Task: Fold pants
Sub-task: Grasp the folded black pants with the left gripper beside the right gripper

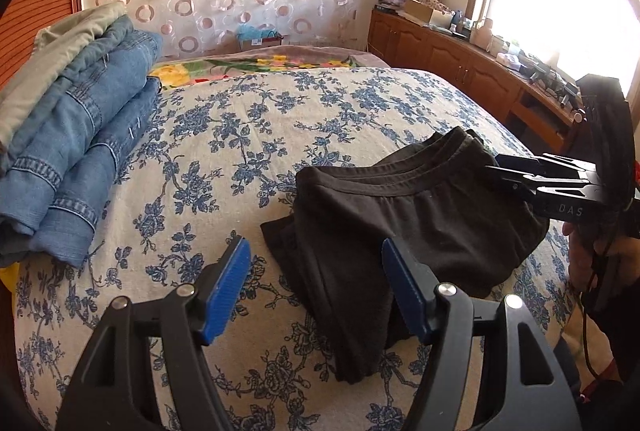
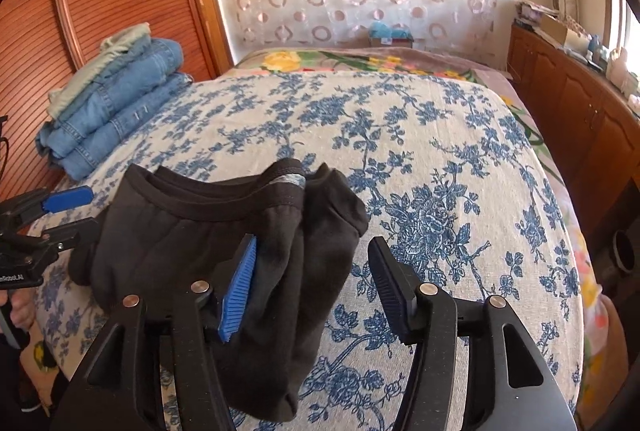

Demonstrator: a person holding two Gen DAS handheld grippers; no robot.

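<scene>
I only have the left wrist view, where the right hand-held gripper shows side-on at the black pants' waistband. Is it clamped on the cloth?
Observer: No. The right wrist view shows the right hand-held gripper open, with a fold of the black pants lying in the gap, not pinched.
Operator: Any mark on them hidden from me?
Observer: A pale grey patch on the waistband, near its right end.

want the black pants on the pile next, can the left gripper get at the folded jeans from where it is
Probably yes: the left gripper is open and holds nothing, and only bare bedspread lies between it and the folded jeans; the black pants lie off to the other side.
</scene>
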